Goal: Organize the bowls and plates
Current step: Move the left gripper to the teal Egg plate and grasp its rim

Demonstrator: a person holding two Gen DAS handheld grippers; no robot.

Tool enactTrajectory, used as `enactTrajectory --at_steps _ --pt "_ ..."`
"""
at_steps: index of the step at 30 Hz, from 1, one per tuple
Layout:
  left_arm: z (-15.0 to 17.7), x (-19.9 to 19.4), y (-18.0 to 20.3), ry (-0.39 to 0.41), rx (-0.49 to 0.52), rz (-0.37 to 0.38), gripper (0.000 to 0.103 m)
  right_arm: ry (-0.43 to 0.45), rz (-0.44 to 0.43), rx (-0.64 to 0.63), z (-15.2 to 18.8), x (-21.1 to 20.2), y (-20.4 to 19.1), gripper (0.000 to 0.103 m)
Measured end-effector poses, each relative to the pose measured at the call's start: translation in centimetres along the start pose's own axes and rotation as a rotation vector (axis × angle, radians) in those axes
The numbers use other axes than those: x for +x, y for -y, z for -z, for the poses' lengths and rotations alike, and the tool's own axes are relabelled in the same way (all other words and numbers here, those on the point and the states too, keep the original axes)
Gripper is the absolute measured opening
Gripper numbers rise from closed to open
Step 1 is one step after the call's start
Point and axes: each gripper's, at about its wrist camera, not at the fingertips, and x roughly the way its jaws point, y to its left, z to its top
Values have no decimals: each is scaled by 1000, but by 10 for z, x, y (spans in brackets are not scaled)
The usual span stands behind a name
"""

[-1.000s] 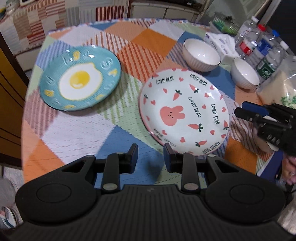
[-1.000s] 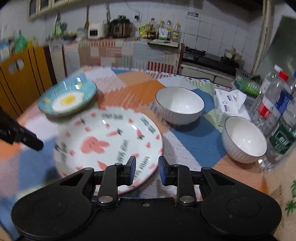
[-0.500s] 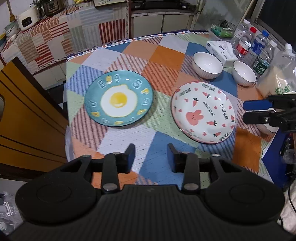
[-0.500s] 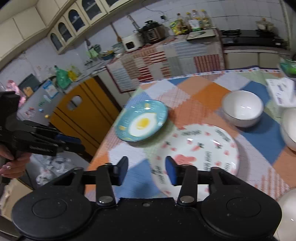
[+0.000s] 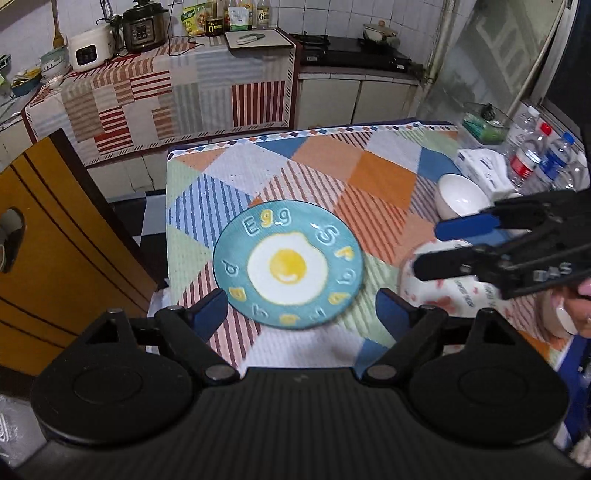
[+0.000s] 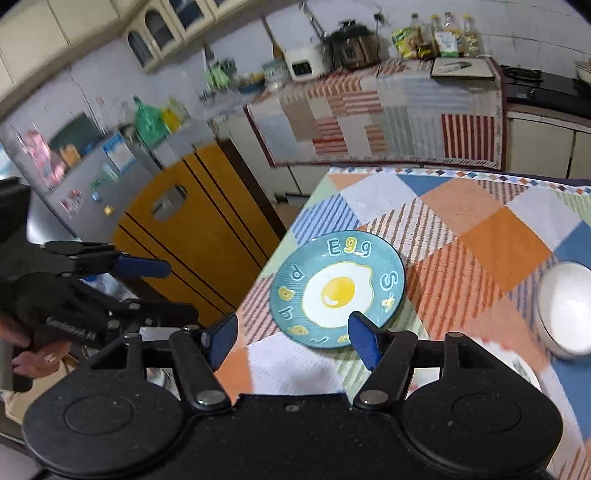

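Where a second ago its jaws were nearly shut, the left gripper [image 5: 301,308] is opening, empty, above the egg plate [image 5: 288,264] on the table [image 5: 380,173]; the rabbit plate [image 5: 443,295] sits behind the right gripper [image 5: 430,247]. From the right wrist, that gripper [image 6: 291,338] is opening, empty, near a white bowl [image 6: 565,306].

"Egg" in raised letters on the blue plate [image 5: 288,264] (rim's other letters unclear), "6" on a counter bottle [image 5: 262,14]

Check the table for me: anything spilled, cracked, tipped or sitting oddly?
Nothing stands out. The egg plate lies flat and whole on the checked tablecloth, and the white bowl stands upright. Both grippers, left and right, are opening with nothing between the jaws. The bunny plate is partly hidden.
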Motion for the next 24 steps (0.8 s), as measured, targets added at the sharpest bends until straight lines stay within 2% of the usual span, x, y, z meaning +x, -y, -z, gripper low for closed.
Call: enactTrajectory --at_steps 4,10,14,16,18,20,22,24 --pt "4 41 -28 -17 -137 10 87 -40 57 -21 -9 42 7 71" --pt "22 94 -58 -39 -274 16 83 -54 82 106 -4 82 42 71" --pt "36 122 -64 -18 -371 0 73 -65 115 212 3 105 71 70" --pt "39 131 -65 -17 -406 4 70 -64 131 219 5 113 78 69" --pt "41 135 -63 -33 -423 -25 67 -71 125 215 6 119 81 69" --pt "42 137 -65 -65 -462 -55 60 -83 115 197 7 125 82 63" --pt "44 137 -69 -68 -489 -36 57 -94 108 195 10 130 84 50" --pt "45 137 -70 -68 -486 -48 52 -100 138 193 13 136 87 48"
